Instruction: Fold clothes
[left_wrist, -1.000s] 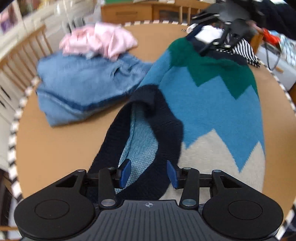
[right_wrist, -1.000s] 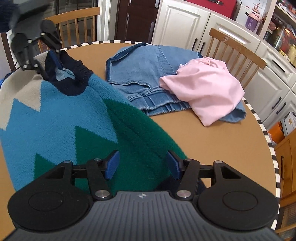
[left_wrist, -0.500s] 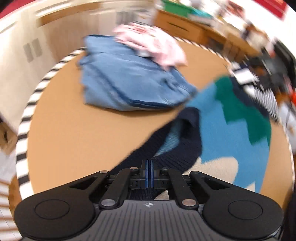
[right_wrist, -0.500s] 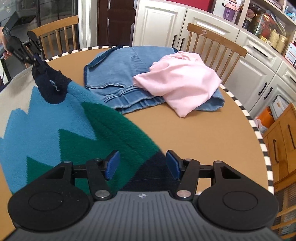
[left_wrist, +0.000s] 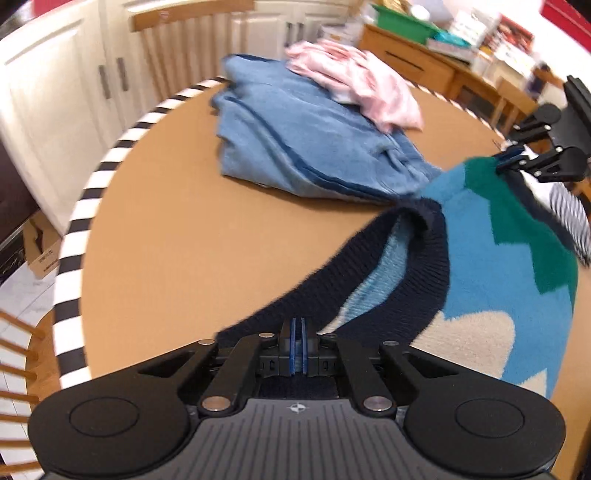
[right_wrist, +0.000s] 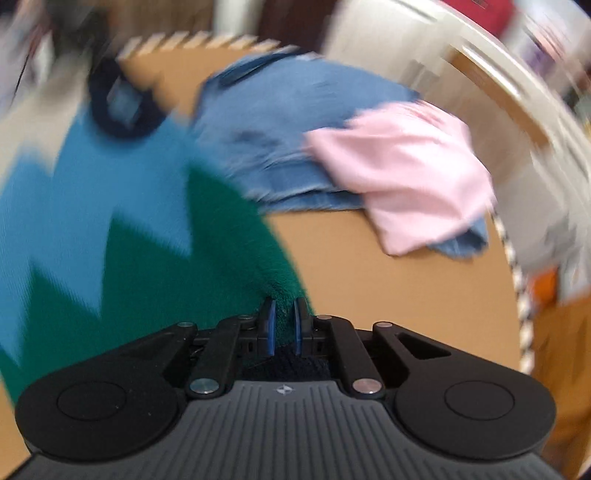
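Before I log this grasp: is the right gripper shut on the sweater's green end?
Shut on it. The right gripper has its blue pads pinching the sweater with green knit bunched between them.

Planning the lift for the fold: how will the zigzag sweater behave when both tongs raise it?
The sweater is likely floppy: its navy neckband already droops in a loose curve from the left tongs. The thick fuzzy knit pinched in the right tongs suggests it is fairly heavy and should grip rather than slip. The middle will probably sag between both holds.
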